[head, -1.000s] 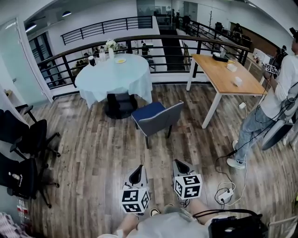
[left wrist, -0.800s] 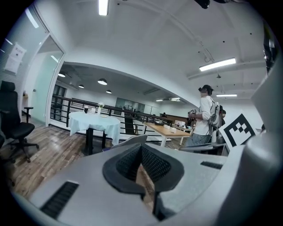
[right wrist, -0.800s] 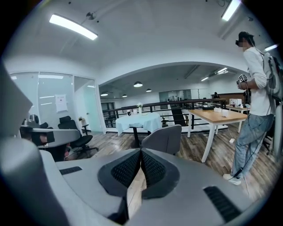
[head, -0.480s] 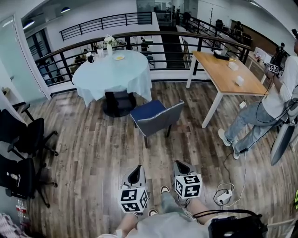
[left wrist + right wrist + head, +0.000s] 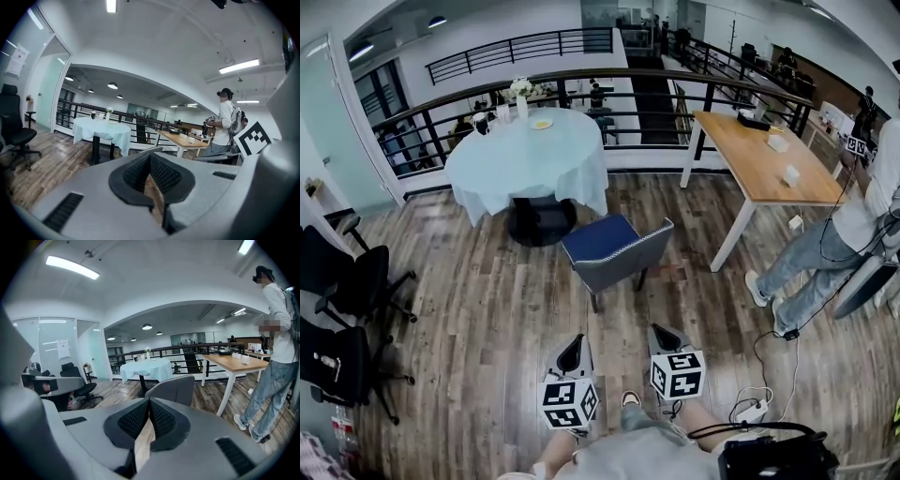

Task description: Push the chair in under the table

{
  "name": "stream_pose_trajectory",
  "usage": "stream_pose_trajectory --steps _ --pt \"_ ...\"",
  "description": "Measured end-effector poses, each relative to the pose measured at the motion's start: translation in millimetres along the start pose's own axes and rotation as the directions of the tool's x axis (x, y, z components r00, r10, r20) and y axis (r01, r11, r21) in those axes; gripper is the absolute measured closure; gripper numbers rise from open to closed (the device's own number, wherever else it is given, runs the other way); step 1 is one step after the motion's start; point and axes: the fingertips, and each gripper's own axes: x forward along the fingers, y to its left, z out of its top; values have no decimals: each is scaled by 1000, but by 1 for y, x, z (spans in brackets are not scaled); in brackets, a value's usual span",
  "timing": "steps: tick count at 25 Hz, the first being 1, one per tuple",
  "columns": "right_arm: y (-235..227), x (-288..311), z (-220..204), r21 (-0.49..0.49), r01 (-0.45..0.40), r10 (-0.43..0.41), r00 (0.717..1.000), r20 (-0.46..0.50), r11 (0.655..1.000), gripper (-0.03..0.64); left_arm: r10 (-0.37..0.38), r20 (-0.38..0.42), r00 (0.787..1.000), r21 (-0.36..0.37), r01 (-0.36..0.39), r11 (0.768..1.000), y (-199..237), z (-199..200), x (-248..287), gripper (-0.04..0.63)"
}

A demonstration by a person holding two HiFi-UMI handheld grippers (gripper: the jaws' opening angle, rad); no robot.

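Two closed tools (left tool [image 5: 577,339], right tool [image 5: 660,330]), one blue chair [image 5: 600,239], two tables [image 5: 530,159] [image 5: 759,159].

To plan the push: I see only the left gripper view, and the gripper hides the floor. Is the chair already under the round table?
Observer: No. The head view shows the chair out on the floor, not under the table, its back toward us.
Operator: Do the grippers touch it?
Observer: No. The left gripper and right gripper are both short of it, floor between.
Operator: Is the right one open?
Observer: No. Its own view shows the jaws shut and empty.
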Motion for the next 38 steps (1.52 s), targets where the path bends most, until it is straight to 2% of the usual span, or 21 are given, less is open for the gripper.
stream_pose_trajectory --steps 20,29,38 --pt "-84 81 33 -14 -89 88 993 -79 996 600 85 -40 996 -11 -86 996 -14 19 106 592" --pt "-104 110 38 -20 -136 133 985 -112 990 600 119 -67 991 -14 -120 993 -15 18 135 592" --pt "-109 135 38 19 -158 159 980 -121 987 600 133 -86 987 -11 -134 991 -4 20 158 592"
